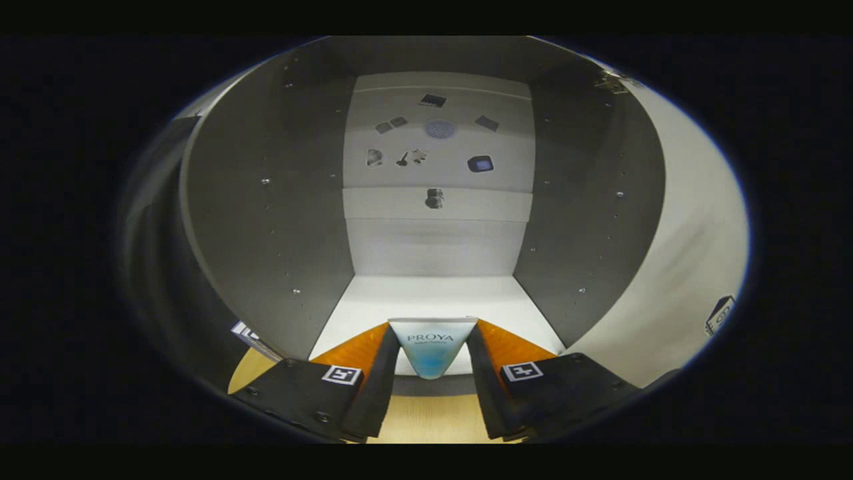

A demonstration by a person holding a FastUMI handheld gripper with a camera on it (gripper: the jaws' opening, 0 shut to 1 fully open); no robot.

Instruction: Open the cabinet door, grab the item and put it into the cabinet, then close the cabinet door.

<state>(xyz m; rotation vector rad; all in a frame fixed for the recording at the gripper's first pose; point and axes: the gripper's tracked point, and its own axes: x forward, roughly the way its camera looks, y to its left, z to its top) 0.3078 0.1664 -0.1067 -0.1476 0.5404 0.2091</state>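
Item box (432, 348) clamped in gripper (432, 363), at mouth of open cabinet (266, 220).

Left to right: left cabinet wall, white shelf floor (433, 297) just beyond the box, right wall, then open door (686, 253). Both fingers (373, 380) press the box's sides, box upright. Judgement: carry it straight in, centred between walls, set down well past the front edge, release only once it rests flat, so the door clears.
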